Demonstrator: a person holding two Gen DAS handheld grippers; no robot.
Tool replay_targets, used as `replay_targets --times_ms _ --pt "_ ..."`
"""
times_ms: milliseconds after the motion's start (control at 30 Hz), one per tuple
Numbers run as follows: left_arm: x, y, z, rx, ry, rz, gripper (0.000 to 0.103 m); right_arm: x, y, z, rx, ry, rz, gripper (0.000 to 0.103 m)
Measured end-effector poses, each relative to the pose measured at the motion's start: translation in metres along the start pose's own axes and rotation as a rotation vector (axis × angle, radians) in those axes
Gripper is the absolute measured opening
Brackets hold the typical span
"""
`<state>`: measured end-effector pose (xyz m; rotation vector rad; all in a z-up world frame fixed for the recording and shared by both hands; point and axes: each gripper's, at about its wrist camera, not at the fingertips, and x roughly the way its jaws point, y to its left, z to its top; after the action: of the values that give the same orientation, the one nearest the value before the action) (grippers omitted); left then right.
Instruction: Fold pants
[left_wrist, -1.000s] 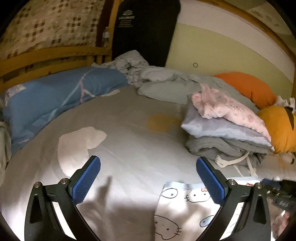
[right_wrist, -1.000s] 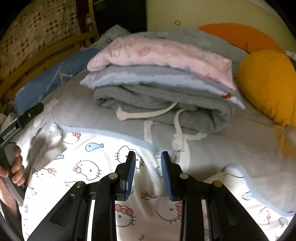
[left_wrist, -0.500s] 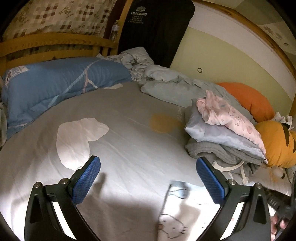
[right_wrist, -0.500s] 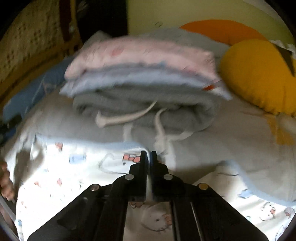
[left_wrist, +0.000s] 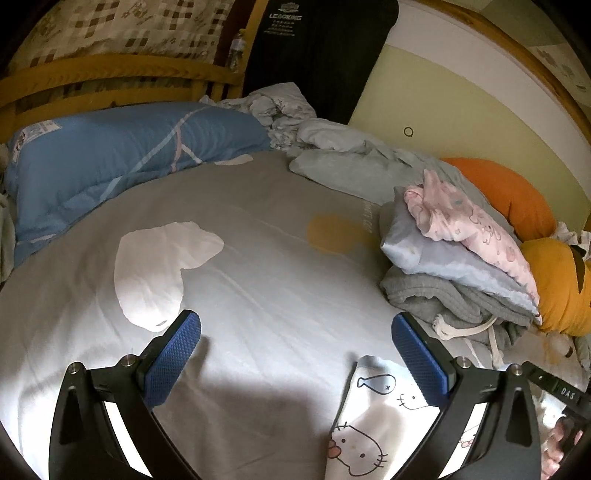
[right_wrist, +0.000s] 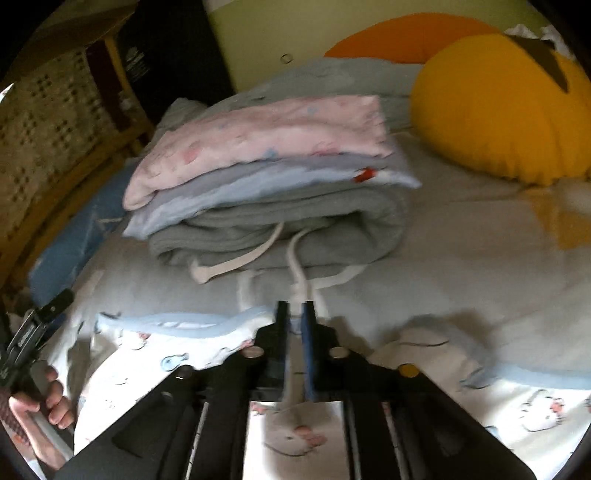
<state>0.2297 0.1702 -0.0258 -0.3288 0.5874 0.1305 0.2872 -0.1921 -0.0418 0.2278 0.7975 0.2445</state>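
Observation:
The pants (right_wrist: 155, 354) are white with a cat print and a light blue waistband, spread on the grey bed sheet (left_wrist: 280, 258). My right gripper (right_wrist: 294, 314) sits low over the waistband's middle, and the band bunches up toward its tips. Its jaws are opening, a narrow gap apart, with white fabric showing between them and no clear press on it. In the left wrist view my left gripper (left_wrist: 295, 325) stands wide open over bare sheet. One corner of the pants (left_wrist: 369, 435) lies under its right finger (left_wrist: 417, 358).
A stack of folded clothes (right_wrist: 266, 177), pink on blue on grey with white drawstrings, lies just beyond the waistband. A yellow pillow (right_wrist: 498, 110) and an orange one (left_wrist: 509, 192) line the wall. A blue duvet (left_wrist: 110, 158) lies at the left. A hand (right_wrist: 51, 402) holds the other gripper's handle.
The right gripper's jaws closed on the waistband area and have parted again, and it shifted sideways along the band. The left gripper rolled slightly and stayed open.

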Motion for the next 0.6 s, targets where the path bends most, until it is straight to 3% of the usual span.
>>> replay_targets --times_ms 33,67,100,133,167,300,333,367,600 --pt "0.000 0.000 0.000 0.001 0.001 0.000 0.103 0.004 0.000 -0.001 0.007 0.000 0.004 0.055" --pt "0.000 0.000 0.000 0.003 0.002 0.000 0.103 0.004 0.004 -0.003 0.014 0.005 0.011 0.056" --pt "0.001 0.000 0.000 0.006 0.004 0.004 0.103 0.010 0.002 -0.004 0.026 0.030 0.028 0.052" --pt "0.002 -0.001 0.000 0.009 0.007 0.009 0.103 0.015 0.001 -0.005 0.037 0.048 0.044 0.039" --pt "0.002 -0.001 0.000 0.010 0.009 0.011 0.103 0.024 -0.002 -0.006 0.060 0.071 0.068 0.033" --pt "0.005 -0.001 -0.001 0.012 0.020 0.005 0.103 0.032 -0.010 -0.009 0.119 0.071 0.115 0.029" --pt "0.006 0.000 -0.001 0.011 0.025 0.002 0.103 0.030 -0.010 -0.008 0.123 0.063 0.135 0.014" --pt "0.006 0.000 -0.001 0.011 0.027 0.003 0.103 0.030 -0.009 -0.008 0.120 0.060 0.146 0.005" --pt "0.006 0.005 -0.001 -0.016 0.030 0.002 0.103 0.008 -0.018 -0.002 0.143 -0.042 -0.037 0.002"
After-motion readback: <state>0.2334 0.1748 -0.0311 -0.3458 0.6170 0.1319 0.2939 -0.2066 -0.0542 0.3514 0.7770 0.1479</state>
